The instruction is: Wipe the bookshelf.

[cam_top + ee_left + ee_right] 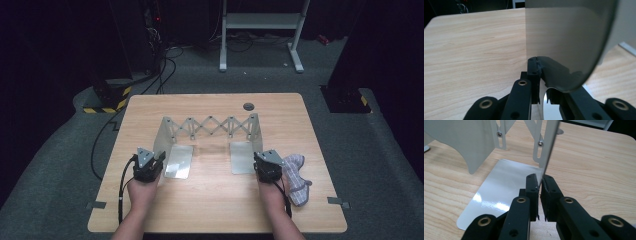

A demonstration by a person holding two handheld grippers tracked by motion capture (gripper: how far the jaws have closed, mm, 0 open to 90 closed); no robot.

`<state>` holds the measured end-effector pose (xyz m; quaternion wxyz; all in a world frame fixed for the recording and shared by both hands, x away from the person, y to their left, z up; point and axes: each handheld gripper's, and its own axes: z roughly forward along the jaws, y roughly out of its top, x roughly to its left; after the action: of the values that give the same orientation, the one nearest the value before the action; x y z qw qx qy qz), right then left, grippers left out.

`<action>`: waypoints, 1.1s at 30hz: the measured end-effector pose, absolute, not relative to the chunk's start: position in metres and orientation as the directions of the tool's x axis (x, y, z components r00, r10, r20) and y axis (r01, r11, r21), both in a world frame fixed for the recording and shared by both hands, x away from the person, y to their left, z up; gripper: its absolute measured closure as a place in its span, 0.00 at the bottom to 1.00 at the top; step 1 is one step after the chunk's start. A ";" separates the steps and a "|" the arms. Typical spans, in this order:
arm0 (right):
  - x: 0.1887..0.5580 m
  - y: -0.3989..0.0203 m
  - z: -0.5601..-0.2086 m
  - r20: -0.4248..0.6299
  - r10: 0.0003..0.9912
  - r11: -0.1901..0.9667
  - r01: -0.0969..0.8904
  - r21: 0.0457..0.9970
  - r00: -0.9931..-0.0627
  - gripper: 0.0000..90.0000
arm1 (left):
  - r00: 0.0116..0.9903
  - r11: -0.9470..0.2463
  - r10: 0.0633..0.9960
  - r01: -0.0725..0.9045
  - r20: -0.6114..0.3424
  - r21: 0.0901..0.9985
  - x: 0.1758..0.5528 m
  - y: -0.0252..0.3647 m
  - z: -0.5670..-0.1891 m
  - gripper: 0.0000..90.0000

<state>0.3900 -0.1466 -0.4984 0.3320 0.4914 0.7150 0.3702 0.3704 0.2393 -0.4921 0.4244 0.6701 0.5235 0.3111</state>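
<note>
Overhead: one expanding metal rack (210, 127) mid-tabletop (210, 210), two flat base plates, one cloth (296, 177) by right edge, bare wood toward near edge. Left tongs (539, 65) view: clamped shut on rack's upright end panel. Right tongs (540, 182) view: pinched on other end panel's edge.

Glossy metal bookend rack (210, 131) on matt wood-grain table (210, 200)

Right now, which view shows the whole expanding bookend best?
The high view: the bookend shows whole, both end plates and the scissor lattice stretched between them. The left gripper view gives just one grey end plate up close; the right gripper view shows the other plate's edge and base.
</note>
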 end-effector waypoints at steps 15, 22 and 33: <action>0.391 -0.146 -0.498 -0.113 0.934 0.276 0.484 0.830 -0.339 0.70 | 0.308 -0.092 0.950 0.442 -0.054 0.892 0.360 0.237 -0.494 0.71; 0.358 -0.157 -0.497 -0.047 0.931 0.227 0.474 0.851 -0.362 0.51 | 0.373 -0.123 0.926 0.452 -0.062 0.883 0.318 0.247 -0.506 0.50; 0.329 -0.156 -0.510 -0.018 0.916 0.231 0.489 0.841 -0.401 0.46 | 0.522 -0.255 0.853 0.469 -0.032 0.846 0.297 0.223 -0.517 0.44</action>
<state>0.3285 -0.1562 -0.5101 0.2688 0.4767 0.7371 0.3966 0.2969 0.2228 -0.5169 0.4283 0.7598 0.4347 0.2240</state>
